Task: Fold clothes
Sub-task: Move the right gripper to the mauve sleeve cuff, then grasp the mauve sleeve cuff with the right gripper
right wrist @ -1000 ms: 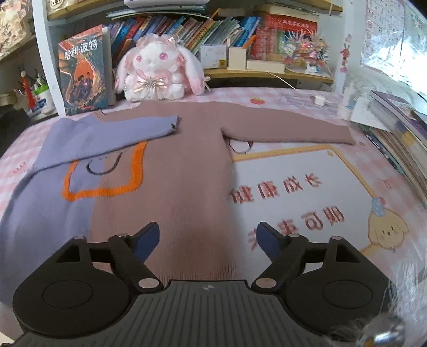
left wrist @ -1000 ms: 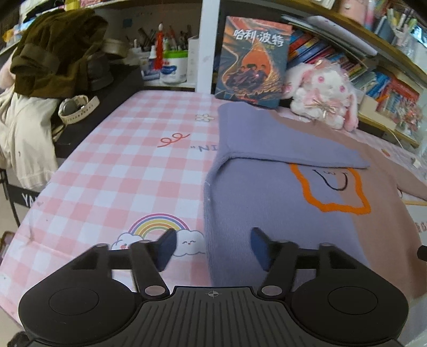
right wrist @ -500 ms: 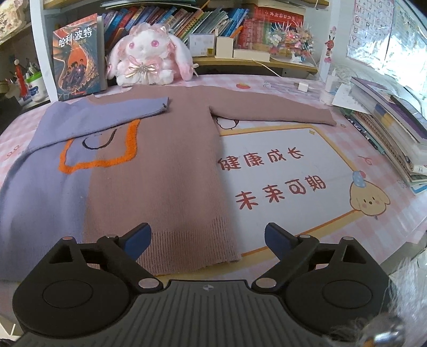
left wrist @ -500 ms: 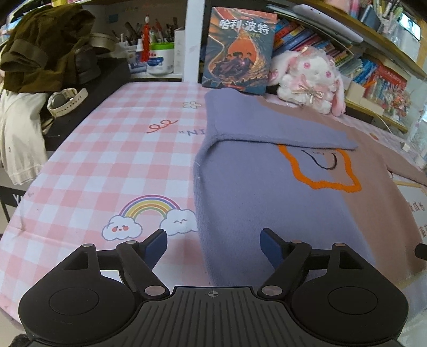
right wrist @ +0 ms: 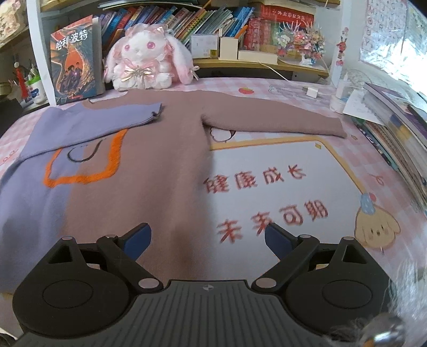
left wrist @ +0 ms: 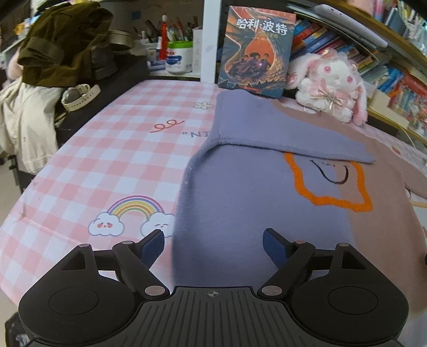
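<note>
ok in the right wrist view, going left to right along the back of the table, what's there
white tub → upright book → plush bunny → cream pen box → white charger plug → stack of books at the right edge

A home study corner or bedroom desk, lived-in and crowded

Shelves (right wrist: pixel 261 62) packed with upright books (right wrist: pixel 165 18) run along the back; a plush rabbit (right wrist: pixel 145 57) with pink ears sits beside a novel (right wrist: pixel 76 58) stood face-out; the table wears a pink checked cloth (left wrist: pixel 106 149) printed with a rainbow, clouds and a cartoon dog; pens fill a pot (left wrist: pixel 178 57) in one cubby; jackets (left wrist: pixel 61 45) are heaped on a dark stand at the side with a wristwatch (left wrist: pixel 78 97) below them; more books (right wrist: pixel 400 133) lie stacked at the other edge; a charger (right wrist: pixel 312 92) rests near the wall.
</note>
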{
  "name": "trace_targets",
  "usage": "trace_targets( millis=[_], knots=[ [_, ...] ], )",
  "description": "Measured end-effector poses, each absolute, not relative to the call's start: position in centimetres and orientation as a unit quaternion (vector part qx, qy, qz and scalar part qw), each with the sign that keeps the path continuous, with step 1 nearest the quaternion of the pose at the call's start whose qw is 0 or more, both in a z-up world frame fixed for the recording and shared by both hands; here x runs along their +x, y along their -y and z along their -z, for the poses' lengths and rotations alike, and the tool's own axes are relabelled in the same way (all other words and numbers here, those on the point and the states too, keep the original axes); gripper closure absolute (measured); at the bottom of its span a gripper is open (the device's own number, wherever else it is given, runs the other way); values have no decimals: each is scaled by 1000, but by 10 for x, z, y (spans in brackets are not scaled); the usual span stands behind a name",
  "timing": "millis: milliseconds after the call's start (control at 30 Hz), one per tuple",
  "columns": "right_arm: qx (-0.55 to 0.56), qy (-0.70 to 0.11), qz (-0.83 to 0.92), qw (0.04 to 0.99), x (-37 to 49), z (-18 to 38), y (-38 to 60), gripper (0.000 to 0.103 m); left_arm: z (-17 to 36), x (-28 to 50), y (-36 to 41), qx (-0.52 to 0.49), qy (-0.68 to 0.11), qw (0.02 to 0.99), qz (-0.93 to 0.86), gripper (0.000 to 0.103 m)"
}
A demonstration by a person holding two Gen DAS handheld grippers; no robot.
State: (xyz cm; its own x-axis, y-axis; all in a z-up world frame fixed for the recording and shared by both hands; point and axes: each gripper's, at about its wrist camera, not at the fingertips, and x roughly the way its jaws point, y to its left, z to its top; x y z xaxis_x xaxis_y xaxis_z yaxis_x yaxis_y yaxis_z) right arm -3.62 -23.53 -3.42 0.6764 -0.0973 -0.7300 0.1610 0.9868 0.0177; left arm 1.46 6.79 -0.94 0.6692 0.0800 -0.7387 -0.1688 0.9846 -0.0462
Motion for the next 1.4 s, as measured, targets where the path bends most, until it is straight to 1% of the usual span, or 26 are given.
trace_targets(
  millis=[167, 267, 600, 667, 967, 1267, 1367, 1400],
  knots=[
    [48, -394, 51, 916, -10, 37, 282, 11, 9, 15, -38, -56, -400, 909, -101, 19],
    [63, -386, 51, 919, 6, 36, 317, 10, 10, 12, -15, -54, -402, 907, -115, 17],
    [93, -386, 63, 916, 47, 42, 423, 10, 13, 2, 62, -46, -409, 897, -163, 14],
    [96, -384, 66, 916, 54, 44, 438, 10, 13, 0, 66, -47, -413, 893, -175, 12],
    [135, -388, 94, 907, 78, 54, 487, 10, 8, -8, 81, -36, -422, 882, -206, 11],
    [159, -389, 99, 902, 88, 60, 503, 10, 7, -6, 90, -26, -430, 877, -213, 11],
    [168, -382, 90, 904, 96, 61, 505, 13, 7, -7, 91, -25, -431, 876, -217, 11],
    [176, -378, 83, 905, 98, 61, 506, 16, 7, -7, 90, -26, -431, 875, -219, 11]
  ],
)
